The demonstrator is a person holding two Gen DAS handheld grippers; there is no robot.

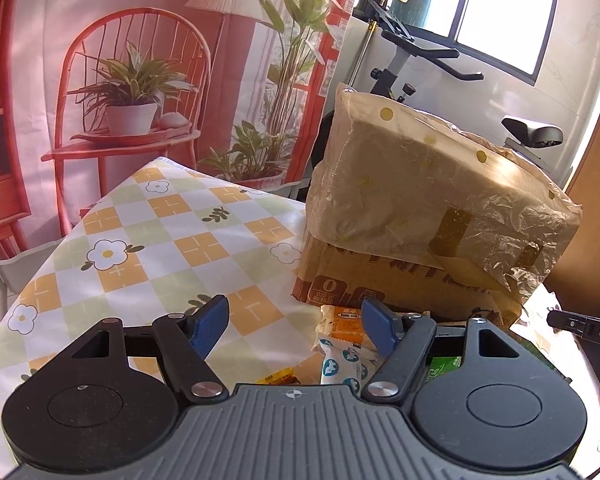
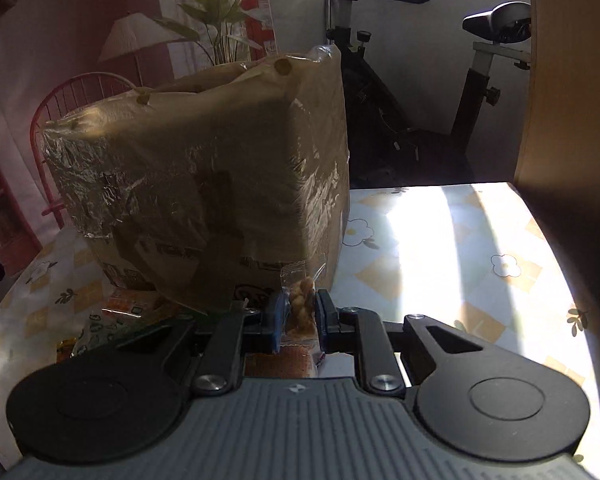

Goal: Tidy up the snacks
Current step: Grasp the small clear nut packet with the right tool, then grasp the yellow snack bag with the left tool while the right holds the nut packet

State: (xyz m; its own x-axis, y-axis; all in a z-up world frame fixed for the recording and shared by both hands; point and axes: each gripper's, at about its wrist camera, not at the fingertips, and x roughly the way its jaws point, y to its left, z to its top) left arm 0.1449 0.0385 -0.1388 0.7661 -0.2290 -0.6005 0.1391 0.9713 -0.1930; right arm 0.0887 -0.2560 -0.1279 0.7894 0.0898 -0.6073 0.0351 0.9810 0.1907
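Checked floral tablecloth (image 2: 440,264): small clear nut packet (image 2: 300,308), light, crinkly, is clamped mid-body in right gripper (image 2: 298,316), near bag-lined cardboard box (image 2: 204,184). Left gripper (image 1: 296,328) is held agape, empty.

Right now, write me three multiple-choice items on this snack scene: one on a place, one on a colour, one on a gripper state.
1. Where does the bag-lined cardboard box stand?
A. on the tablecloth
B. on the exercise bike
C. on the floor

2. What colour are the pads of the left gripper?
A. red
B. blue
C. white

3. What is the right gripper doing?
A. standing wide open
B. shut on nothing
C. shut on a clear snack packet

Key: 1 A, its base rests on the checked tablecloth. 2 B, both pads show blue. 3 C, the clear snack packet sits pinched between its pads.
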